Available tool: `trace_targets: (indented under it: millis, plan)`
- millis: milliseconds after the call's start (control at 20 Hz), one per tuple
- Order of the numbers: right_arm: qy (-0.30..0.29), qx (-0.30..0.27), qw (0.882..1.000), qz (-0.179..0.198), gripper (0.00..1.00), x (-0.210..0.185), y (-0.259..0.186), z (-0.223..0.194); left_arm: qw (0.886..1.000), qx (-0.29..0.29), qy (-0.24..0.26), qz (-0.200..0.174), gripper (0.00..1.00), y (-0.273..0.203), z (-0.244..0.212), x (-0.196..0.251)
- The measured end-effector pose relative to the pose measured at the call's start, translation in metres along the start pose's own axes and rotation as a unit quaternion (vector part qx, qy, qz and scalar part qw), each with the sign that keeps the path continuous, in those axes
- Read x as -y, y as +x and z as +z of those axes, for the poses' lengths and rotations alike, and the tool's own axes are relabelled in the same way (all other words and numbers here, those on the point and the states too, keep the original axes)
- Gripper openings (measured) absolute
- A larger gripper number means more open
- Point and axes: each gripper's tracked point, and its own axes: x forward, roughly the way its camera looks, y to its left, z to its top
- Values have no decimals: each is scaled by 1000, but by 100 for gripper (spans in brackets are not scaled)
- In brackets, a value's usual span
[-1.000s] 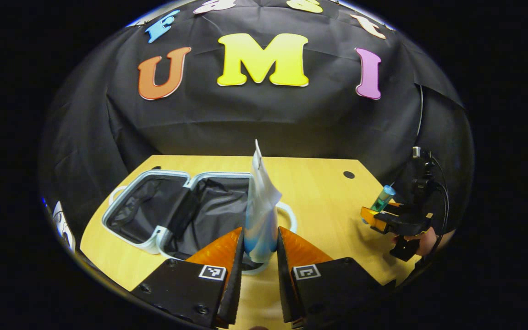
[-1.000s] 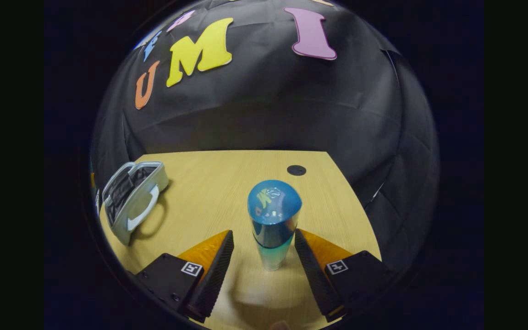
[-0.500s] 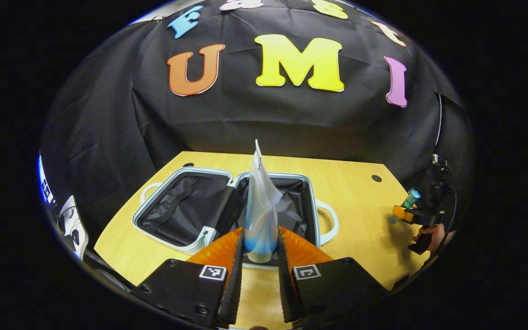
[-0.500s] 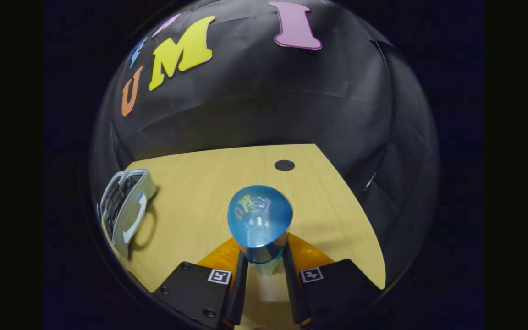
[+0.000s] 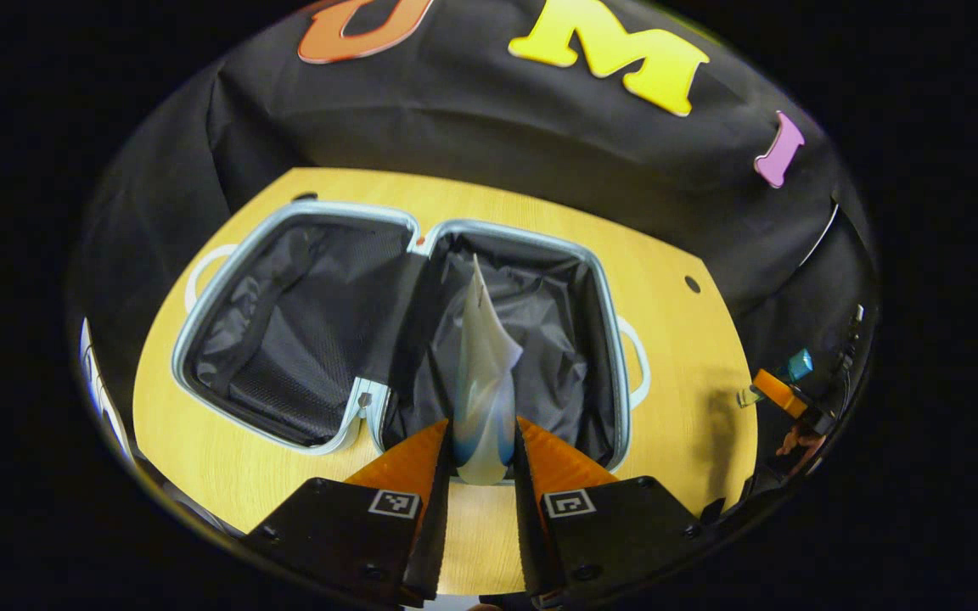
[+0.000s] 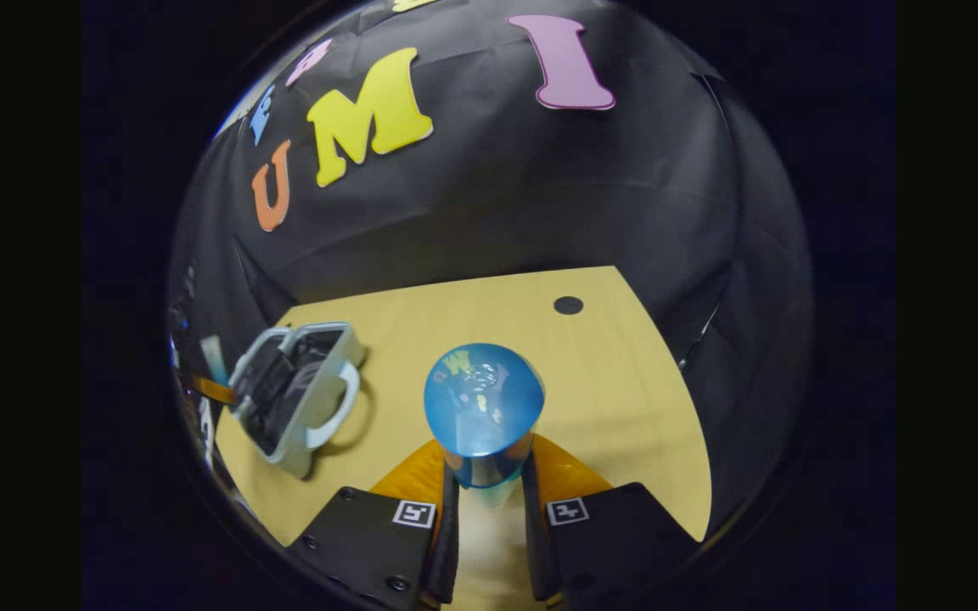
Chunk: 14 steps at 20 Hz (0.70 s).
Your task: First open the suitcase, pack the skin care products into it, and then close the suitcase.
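A pale blue suitcase (image 5: 306, 210) lies open and flat on the wooden table, its two black-lined halves side by side. My left gripper (image 5: 479, 462) is shut on a white and blue tube (image 5: 483, 399), held upright over the right half. In the right gripper view my right gripper (image 6: 486, 496) is shut on a bottle with a round blue cap (image 6: 484, 401), above the table. The suitcase (image 6: 332, 424) shows there at the left, with the left gripper's tube (image 6: 215, 359) beside it. In the left gripper view the right gripper (image 5: 782, 397) with its bottle sits at the far right.
The wooden table (image 6: 472, 318) has a small round black hole (image 6: 568, 305) near its back right corner. White handles (image 5: 639, 361) stick out from the suitcase's sides. Black cloth walls stand close behind the table.
My left gripper has carried the tube forward and tilted down over the suitcase's right half. My right gripper closed on the bottle and now holds it off the table, turned toward the suitcase.
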Motion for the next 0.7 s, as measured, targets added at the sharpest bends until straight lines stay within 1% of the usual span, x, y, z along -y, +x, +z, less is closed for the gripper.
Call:
trace_targets:
  millis: [150,250,300,350,400,450,550,700]
  plan:
    - [45,-11,999,12,30,-14,-33,-12,998,-49,39,-11,39,17,9,-9]
    - [65,-23,997,28,29,-25,-51,-23,994,-85,55,-28,39,29,11,-4]
    - [71,-25,997,32,30,-29,-59,-27,992,-104,55,-33,39,37,12,-6]
    - [71,-26,997,32,30,-30,-65,-31,990,-125,55,-39,39,45,12,-7]
    - [68,-26,997,27,28,-30,-70,-34,987,-145,58,-44,39,57,9,-8]
    - [63,-25,997,23,30,-29,-75,-35,983,-164,61,-48,39,64,6,-10]
    - [67,-21,997,16,31,-27,-86,-32,977,-201,59,-49,39,75,-4,-13]
    - [86,-9,996,9,31,-24,-96,-26,973,-222,45,-51,39,85,-10,-12]
